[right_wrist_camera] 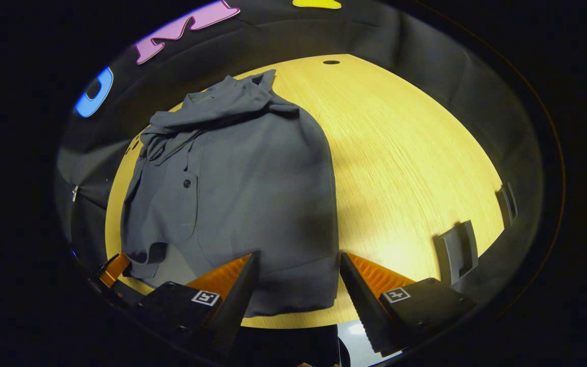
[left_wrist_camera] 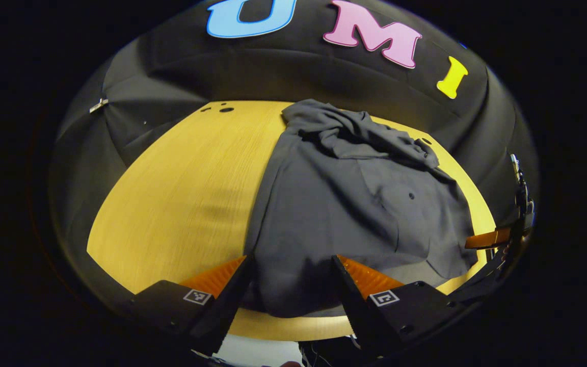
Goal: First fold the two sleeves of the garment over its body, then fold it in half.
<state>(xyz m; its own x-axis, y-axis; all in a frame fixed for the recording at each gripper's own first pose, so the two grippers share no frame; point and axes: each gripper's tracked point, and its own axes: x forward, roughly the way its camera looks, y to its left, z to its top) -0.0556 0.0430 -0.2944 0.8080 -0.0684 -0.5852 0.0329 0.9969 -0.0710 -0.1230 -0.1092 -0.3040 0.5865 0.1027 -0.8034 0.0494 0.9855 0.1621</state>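
In the left gripper view, the left gripper (left_wrist_camera: 291, 285) hangs low over the near edge of the round, pale yellow wooden table (left_wrist_camera: 181, 193), its two fingers spread wide with nothing between them but the hem below. In the right gripper view, the right gripper (right_wrist_camera: 298, 285) stands the same way, fingers wide apart and holding nothing, above the near right corner of the cloth.

Just beyond both lies the dark grey button-front garment (left_wrist_camera: 344, 214), flat on the table, its hem reaching to the near edge. A chest pocket with a small button (right_wrist_camera: 187, 183) shows on its front. At the far end the collar and upper cloth are bunched into a rumpled heap (right_wrist_camera: 222, 109); whether a sleeve is folded in there is hard to say.

At the right rim of the left gripper view, the other gripper appears beside the garment's edge. Two grey brackets (right_wrist_camera: 456, 250) sit at the table's right edge.
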